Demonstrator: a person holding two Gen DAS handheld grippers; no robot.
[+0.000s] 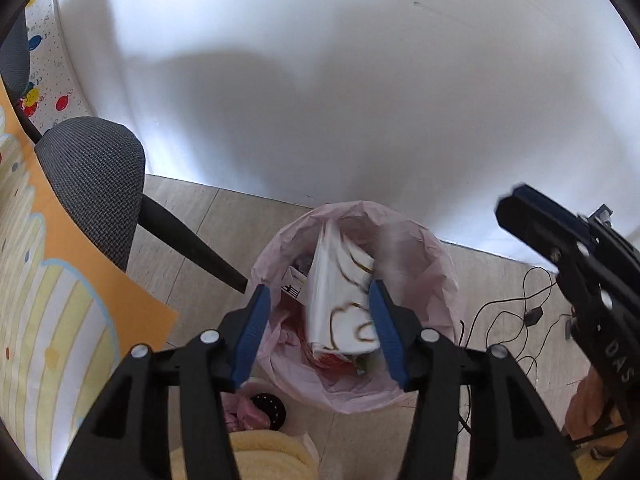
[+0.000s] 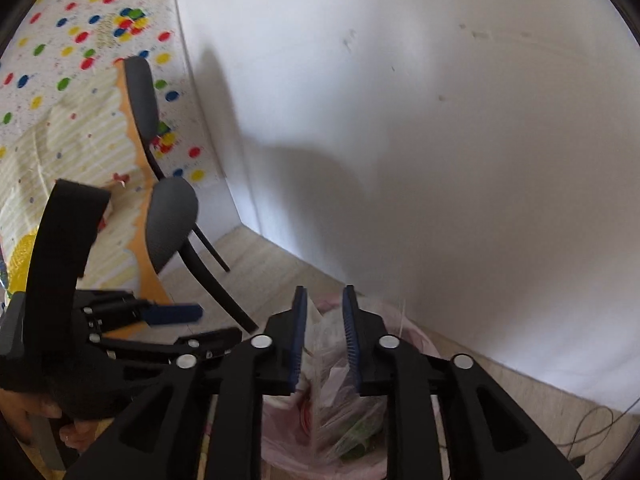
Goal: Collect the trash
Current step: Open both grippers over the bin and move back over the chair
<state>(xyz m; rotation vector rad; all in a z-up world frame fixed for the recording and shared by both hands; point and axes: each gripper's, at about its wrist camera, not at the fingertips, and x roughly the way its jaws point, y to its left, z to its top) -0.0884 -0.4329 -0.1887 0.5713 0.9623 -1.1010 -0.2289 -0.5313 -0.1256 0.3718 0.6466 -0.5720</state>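
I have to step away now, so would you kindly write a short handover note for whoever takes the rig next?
Left gripper: open above the trash bin; a white printed wrapper lies between its fingers, apparently dropping or just released.
Right gripper: jaws narrowly apart over the same bin, a clear plastic bag between them; whether it is gripped is unclear.
Done: several pieces already lie in the pink liner.
Left: let go of both pieces, then check the patterned table for more.

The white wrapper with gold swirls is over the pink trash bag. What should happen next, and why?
Probably pull the left gripper up and back. It is open, and the white wrapper already appears to lie inside the pink trash bag, so that piece looks dropped.
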